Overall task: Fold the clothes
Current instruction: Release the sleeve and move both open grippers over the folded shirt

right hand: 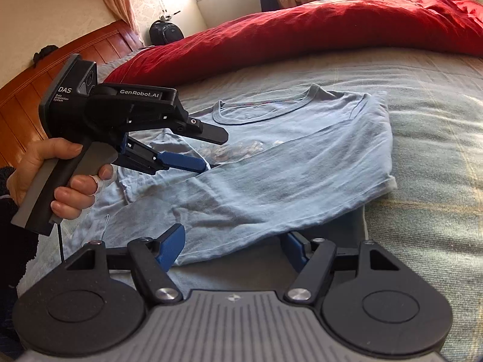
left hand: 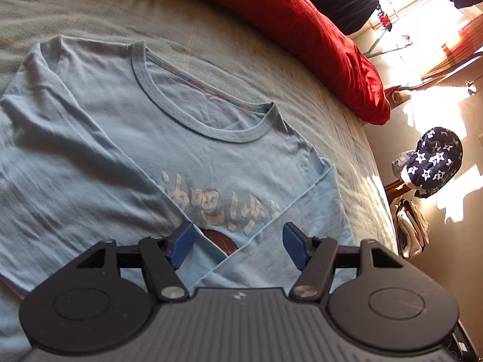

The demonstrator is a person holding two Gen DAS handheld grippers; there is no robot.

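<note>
- The light blue T-shirt point(left hand: 126, 138) lay front up on the bed point(left hand: 90, 9), collar toward the red duvet point(left hand: 295, 24).
- Both sides appeared folded inward, the sleeves crossing over the printed chest, so the side folds looked done; the lengthwise fold from hem to collar seemed left, as a judgement.
- The left tool point(left hand: 238, 246) hovered above the crossing sleeves, jaws wide, holding nothing.
- The right tool point(right hand: 232, 246) sat at the shirt's near edge, jaws wide; cloth lay between them, over the right finger, not pinched.
</note>
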